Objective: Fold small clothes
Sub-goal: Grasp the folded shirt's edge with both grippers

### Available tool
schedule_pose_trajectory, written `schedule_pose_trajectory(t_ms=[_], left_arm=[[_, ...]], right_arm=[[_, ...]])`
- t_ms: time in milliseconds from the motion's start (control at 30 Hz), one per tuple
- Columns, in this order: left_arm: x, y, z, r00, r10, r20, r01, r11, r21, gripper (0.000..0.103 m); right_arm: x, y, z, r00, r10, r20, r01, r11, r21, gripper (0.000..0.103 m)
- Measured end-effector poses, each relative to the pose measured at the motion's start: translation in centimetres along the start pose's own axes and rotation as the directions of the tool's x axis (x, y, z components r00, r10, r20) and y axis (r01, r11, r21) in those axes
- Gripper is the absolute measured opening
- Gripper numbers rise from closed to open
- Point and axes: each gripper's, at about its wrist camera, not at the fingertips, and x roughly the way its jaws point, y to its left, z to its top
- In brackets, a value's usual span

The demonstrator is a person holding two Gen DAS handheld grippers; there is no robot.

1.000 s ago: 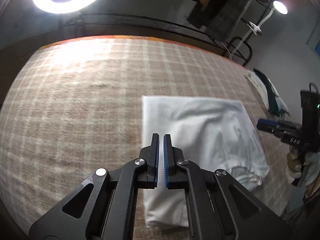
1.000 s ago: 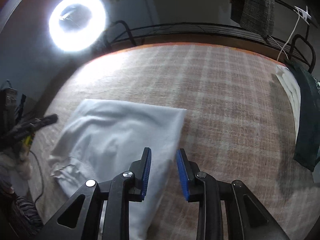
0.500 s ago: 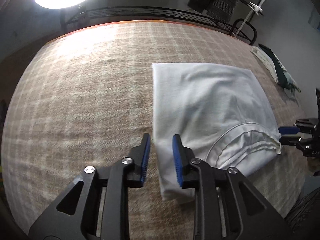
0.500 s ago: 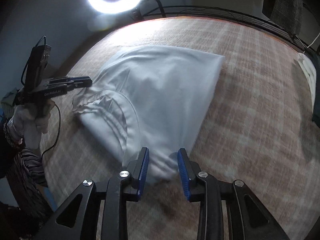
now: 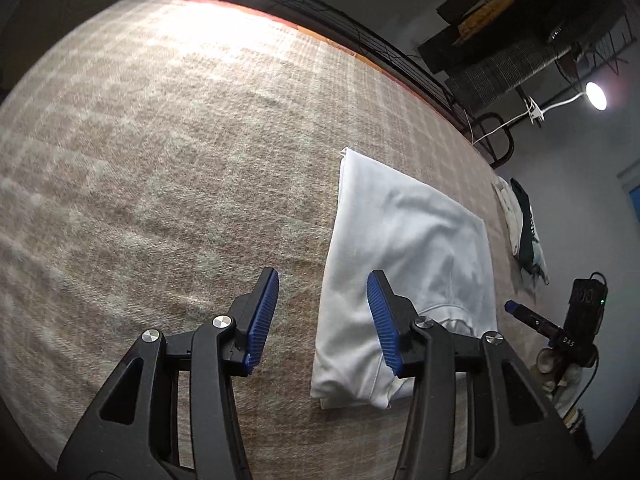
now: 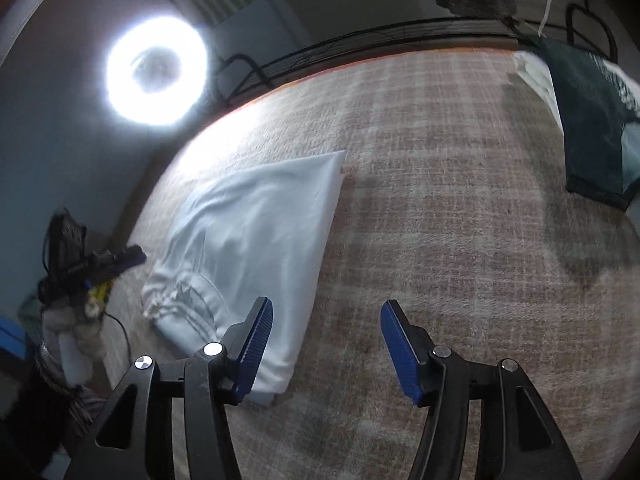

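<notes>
A white garment [image 5: 404, 256] lies folded flat on the brown plaid blanket [image 5: 160, 160]; it also shows in the right wrist view [image 6: 256, 240], its gathered waistband toward the near left. My left gripper [image 5: 323, 320] is open and empty, hovering over the garment's near left edge. My right gripper [image 6: 326, 344] is open and empty, above the blanket just right of the garment's near corner. The other gripper shows at the edge of each view, the right one [image 5: 536, 322] and the left one [image 6: 116, 262].
A stack of folded clothes, white and dark green [image 6: 588, 120], lies at the blanket's far right; it also shows in the left wrist view [image 5: 524, 228]. A ring light [image 6: 156, 70] and a metal rail [image 6: 360, 40] stand behind the surface.
Both grippers have opened wide and pulled back from the garment. The garment, held and moved earlier, now lies flat and still on the blanket.
</notes>
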Motion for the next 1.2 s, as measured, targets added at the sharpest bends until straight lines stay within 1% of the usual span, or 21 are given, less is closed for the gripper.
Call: schedule_pose_trajectory(t_ms=[67,133,200,267,333,433,533,600,700,833,900,933,1000,1067,1100,1133,1200], left_arm=[[0.3,0.3,0.1,1.0,-0.025,-0.013,0.024,0.999,-0.026,0.047],[0.8,0.5,0.3,0.998,-0.055,-0.027,0.054,0.997,-0.051,0.047],[1.3,0.5,0.5,0.998,-0.054,-0.038,0.052,0.997,-0.053,0.047],[2.0,0.6,0.7,0.998,-0.049,-0.051,0.046,0.997,-0.055,0.047],[2.8,0.8,0.8,0.995,-0.066,-0.075,0.06,0.996,-0.072,0.047],[3.3,0.6,1.1,0.994,-0.083,-0.076,0.078,0.995,-0.066,0.047],[3.7,0.4,1.4,0.991,-0.106,-0.078,0.1,0.992,-0.074,0.047],[3.9,0.4,1.5,0.989,-0.125,-0.082,0.119,0.989,-0.083,0.047],[4.5,-0.5,1.9,0.987,-0.137,-0.087,0.13,0.989,-0.075,0.047],[5.1,-1.6,2.2,0.989,-0.121,-0.086,0.117,0.992,-0.049,0.047],[5.3,-2.2,2.2,0.992,-0.09,-0.083,0.088,0.996,-0.027,0.047],[5.4,-2.6,2.1,0.994,-0.079,-0.081,0.079,0.997,-0.013,0.042],[5.6,-3.1,2.0,0.996,-0.051,-0.074,0.052,0.999,0.003,0.037],[5.8,-3.4,1.9,0.997,-0.026,-0.077,0.027,0.999,0.02,0.026],[5.8,-3.5,1.7,0.997,-0.012,-0.072,0.014,0.999,0.03,0.018],[5.9,-3.9,1.7,0.998,-0.004,-0.069,0.007,0.999,0.047,0.015],[5.6,-5.4,1.3,0.998,0.053,-0.032,-0.05,0.993,0.106,0.013]], right_arm=[[0.6,-0.8,0.3,0.999,0.035,-0.002,-0.035,0.998,0.053,0.056],[1.4,-1.4,0.6,0.997,0.082,-0.007,-0.081,0.99,0.112,0.05],[1.9,-1.5,0.8,0.992,0.127,-0.013,-0.124,0.982,0.144,0.046],[2.4,-1.3,0.8,0.989,0.15,-0.019,-0.145,0.978,0.15,0.045],[3.1,-1.3,0.9,0.987,0.159,-0.032,-0.152,0.977,0.152,0.044],[3.7,-1.5,1.1,0.981,0.194,-0.031,-0.186,0.968,0.169,0.044],[4.3,-2.2,1.4,0.97,0.244,-0.019,-0.235,0.949,0.209,0.043],[4.8,-2.3,1.5,0.96,0.281,-0.011,-0.27,0.932,0.241,0.041],[5.4,-2.3,1.8,0.95,0.312,-0.002,-0.301,0.918,0.259,0.04],[6.2,-1.5,2.0,0.947,0.321,-0.009,-0.309,0.917,0.252,0.04],[6.4,-1.0,2.1,0.948,0.318,-0.012,-0.305,0.919,0.252,0.039],[6.5,-0.8,2.1,0.951,0.308,-0.012,-0.295,0.922,0.251,0.037],[6.6,-0.6,2.1,0.956,0.294,-0.013,-0.282,0.926,0.251,0.033],[6.7,-0.3,2.2,0.96,0.279,-0.017,-0.266,0.931,0.251,0.026],[6.9,0.0,2.2,0.962,0.272,-0.025,-0.258,0.934,0.248,0.019],[7.0,0.5,2.3,0.968,0.25,-0.034,-0.235,0.942,0.239,0.013],[6.8,1.7,2.3,0.983,0.179,-0.043,-0.168,0.966,0.194,0.01]])
